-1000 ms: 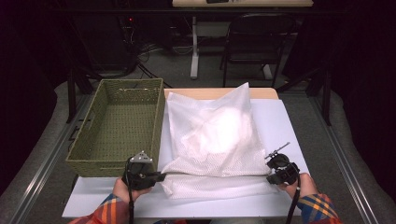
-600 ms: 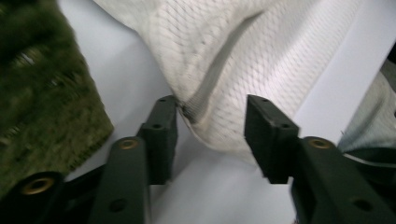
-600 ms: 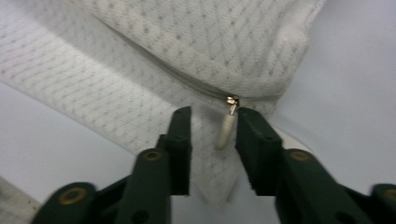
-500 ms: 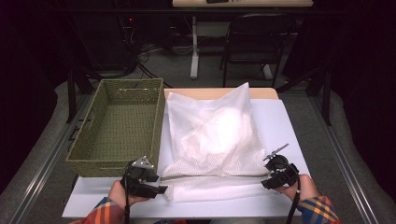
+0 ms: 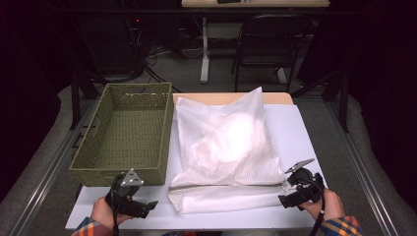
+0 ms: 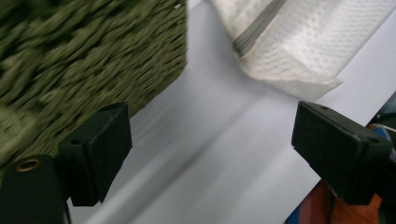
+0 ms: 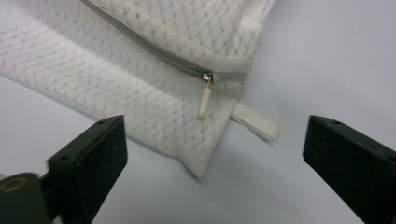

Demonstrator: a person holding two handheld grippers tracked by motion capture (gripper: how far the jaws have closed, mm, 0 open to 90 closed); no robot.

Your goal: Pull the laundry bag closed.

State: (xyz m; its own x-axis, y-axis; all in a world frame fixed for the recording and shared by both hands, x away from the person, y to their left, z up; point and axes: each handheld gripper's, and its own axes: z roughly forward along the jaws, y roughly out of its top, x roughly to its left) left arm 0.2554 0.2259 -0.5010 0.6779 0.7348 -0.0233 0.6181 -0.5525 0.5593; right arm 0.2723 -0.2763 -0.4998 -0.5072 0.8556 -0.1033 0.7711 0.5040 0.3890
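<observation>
Your left gripper view smears the olive woven basket (image 6: 84,56) with motion blur. Both gripper views crop the white mesh zip bag (image 7: 140,84), and its milky contents can't be identified.

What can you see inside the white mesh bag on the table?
Through the white mesh bag shows a pale crumpled bulge, perhaps cloth. Its zipper looks closed, so what it is stays hidden.

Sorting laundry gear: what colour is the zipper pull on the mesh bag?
Cream-white, on a grey zipper; the zipper pull shows best in the right gripper view.
</observation>
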